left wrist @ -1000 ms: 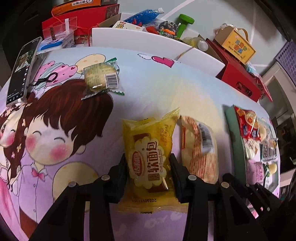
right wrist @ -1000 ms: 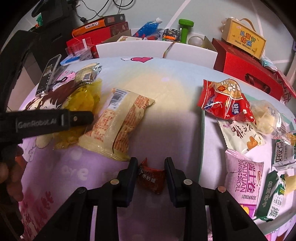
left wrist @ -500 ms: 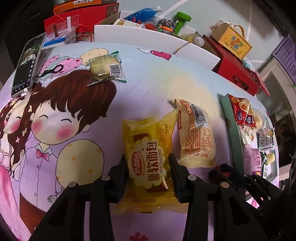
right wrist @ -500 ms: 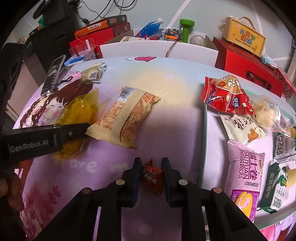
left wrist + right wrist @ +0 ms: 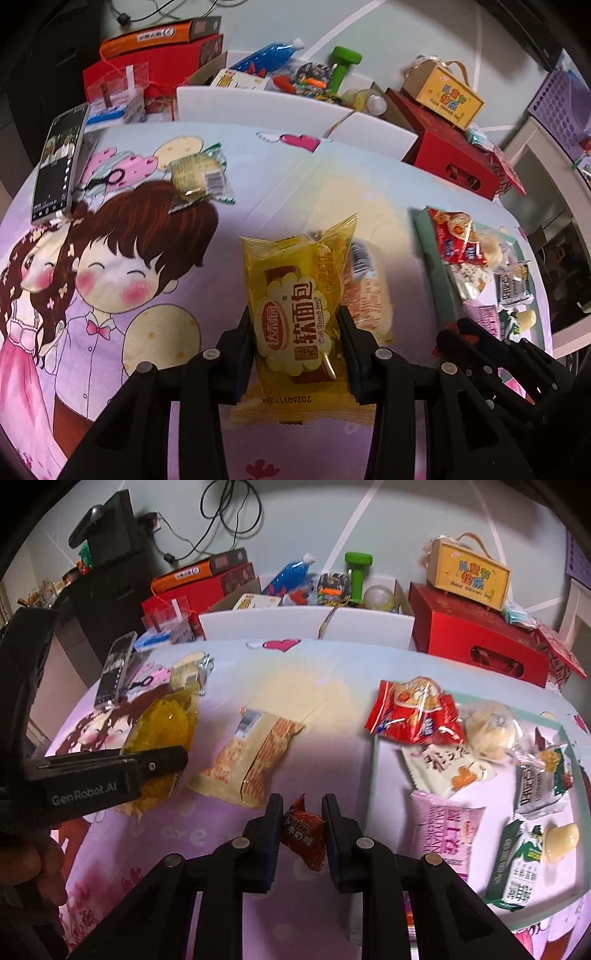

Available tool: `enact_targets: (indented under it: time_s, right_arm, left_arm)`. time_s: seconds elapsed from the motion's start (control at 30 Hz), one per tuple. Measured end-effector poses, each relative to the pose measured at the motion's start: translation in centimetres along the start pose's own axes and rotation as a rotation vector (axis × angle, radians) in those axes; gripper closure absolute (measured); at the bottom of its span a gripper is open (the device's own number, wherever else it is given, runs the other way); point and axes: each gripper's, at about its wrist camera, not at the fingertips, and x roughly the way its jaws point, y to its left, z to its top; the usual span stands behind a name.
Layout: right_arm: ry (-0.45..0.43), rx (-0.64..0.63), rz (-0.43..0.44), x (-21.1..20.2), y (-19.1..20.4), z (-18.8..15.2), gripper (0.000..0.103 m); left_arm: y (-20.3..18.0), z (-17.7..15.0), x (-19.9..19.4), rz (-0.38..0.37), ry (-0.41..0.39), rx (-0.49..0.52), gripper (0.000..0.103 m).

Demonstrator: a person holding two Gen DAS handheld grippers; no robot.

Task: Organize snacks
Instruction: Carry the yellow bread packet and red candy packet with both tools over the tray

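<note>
Left gripper (image 5: 295,332): closed on the yellow bread pack (image 5: 299,314); both pads press its sides, and the pack hangs between the fingers above the cloth.
Right gripper (image 5: 303,821): closed on a small red sachet (image 5: 304,830), pinched between the pads, clear of the cloth.
Orange-striped pack (image 5: 245,760): lies flat on the cloth, between the two grippers, touching neither.
Tray (image 5: 375,768): at the right of the table; holds a red bag (image 5: 413,712), a pink roll pack (image 5: 443,830) and other wrapped snacks.
Green-edged cake (image 5: 197,175): lies alone at the far left, near a phone (image 5: 57,166).
Cloth (image 5: 147,258): cartoon print, covers the table.
</note>
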Motion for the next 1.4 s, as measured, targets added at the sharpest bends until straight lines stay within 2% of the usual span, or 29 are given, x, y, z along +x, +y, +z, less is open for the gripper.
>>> enact_targets:
  time_s: [0.47,1.03,1.3,1.4]
  right_arm:
    - [-0.045,0.097,-0.051,-2.5,-4.2,0.6,0.08]
    - [-0.062,0.244,-0.158,-5.0,-11.3,-0.2,0.08]
    - [-0.049,0.361,-0.244,-5.8,-15.7,-1.3,0.079]
    - [-0.057,0.388,-0.251,-6.1,-16.8,-1.5,0.079]
  left_arm:
    - [-4.3,0.4,-1.1,-0.053,-0.036,0.09,0.06]
    - [-12.9,0.5,-0.2,-0.139,-0.009,0.239,0.06]
    - [-16.8,0.7,0.7,-0.189,0.005,0.298,0.06]
    - [-18.0,0.8,1.2,-0.201,0.014,0.317,0.06]
